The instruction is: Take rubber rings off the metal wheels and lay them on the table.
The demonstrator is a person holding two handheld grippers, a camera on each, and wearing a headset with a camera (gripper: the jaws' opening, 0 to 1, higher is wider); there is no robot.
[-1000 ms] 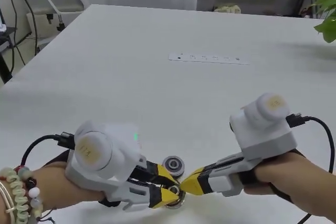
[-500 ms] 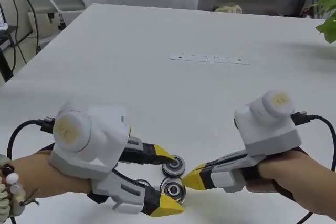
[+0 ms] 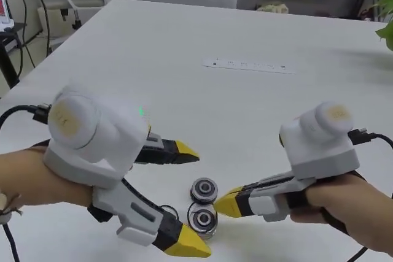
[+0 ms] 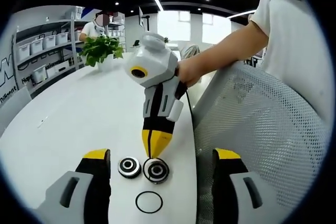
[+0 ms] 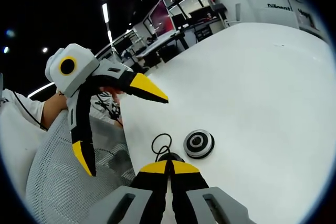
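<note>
The table [image 3: 184, 41] in front of you is white and broad. At its near edge, in the left gripper view, a mesh chair [image 4: 252, 124] sits close beside you.

Your left gripper [image 3: 186, 199] is low on the left of the head view, raised a little off the table. Its jaws are spread wide, one yellow tip above the other. In its own view the two jaws stand well apart, and both wheels lie in the gap ahead of them.

Your right gripper [image 3: 222, 206] comes in from the right with its jaws pressed together into one yellow point. That point rests against the near wheel [image 3: 202, 219]. You cannot tell whether it nips any rubber there.

A power strip [image 3: 249, 64] lies flat, well beyond both grippers, toward the far side.

The near wheel and the far wheel [image 3: 204, 189] lie flat just beside each other, close to your edge of the table, between the two grippers.

A ring [image 4: 149, 202], thin and black, lies flat on the table just on the left gripper's side of the wheels, apart from both.
</note>
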